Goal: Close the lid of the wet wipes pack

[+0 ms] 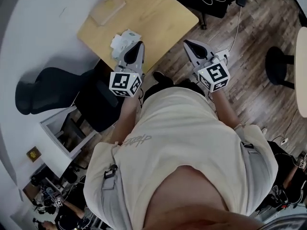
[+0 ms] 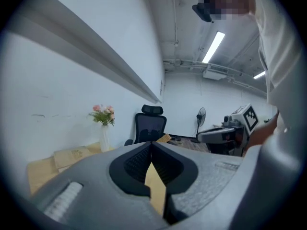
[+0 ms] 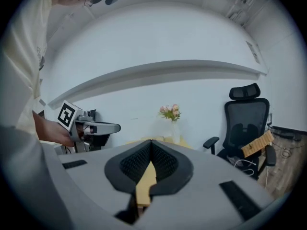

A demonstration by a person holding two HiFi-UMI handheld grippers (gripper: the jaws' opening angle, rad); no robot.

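Both jaws closed, empty — pack untouched
Wet wipes pack [image 1: 123,38] lies on the tabletop [image 1: 160,18] just ahead of the left gripper [image 1: 139,44], the right gripper [image 1: 187,42] well apart. Likely soft, light — press the stiffer lid.

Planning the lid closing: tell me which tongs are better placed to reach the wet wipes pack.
Left. The left tongs hang right beside the wet wipes pack on the table; the right tongs are off the table's edge, over the floor. Both are shut and empty.
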